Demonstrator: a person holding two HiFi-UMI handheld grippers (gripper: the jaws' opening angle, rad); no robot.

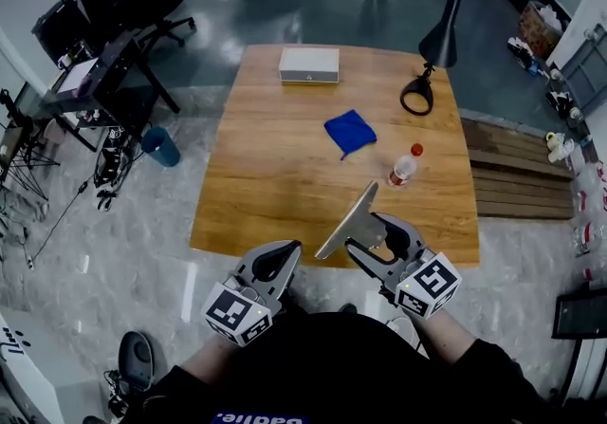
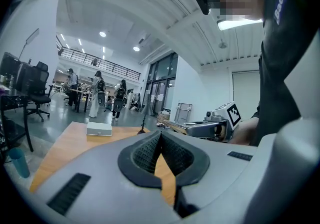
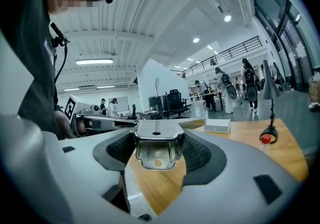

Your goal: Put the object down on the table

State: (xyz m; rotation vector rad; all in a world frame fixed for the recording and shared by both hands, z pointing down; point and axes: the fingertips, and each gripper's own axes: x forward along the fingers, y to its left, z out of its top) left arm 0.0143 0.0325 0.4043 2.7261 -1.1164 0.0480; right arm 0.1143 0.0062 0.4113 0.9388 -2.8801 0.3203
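The right claw (image 1: 377, 230) is clamped on the handle of a flat-bladed metal tool (image 1: 343, 223), its blade slanting ahead above the counter's (image 1: 275, 175) near edge, while the left claw (image 1: 289, 249) alongside is closed and empty.

- You've got bright, even indoor light; the ceiling strip light (image 2: 240, 23) blows out at upper right of the left gripper view.
- Head view: glare on the floor (image 1: 228, 52), upper left.
- Mild shine on the metal piece (image 3: 156, 148).
- Gripper views are fisheye with black corners.
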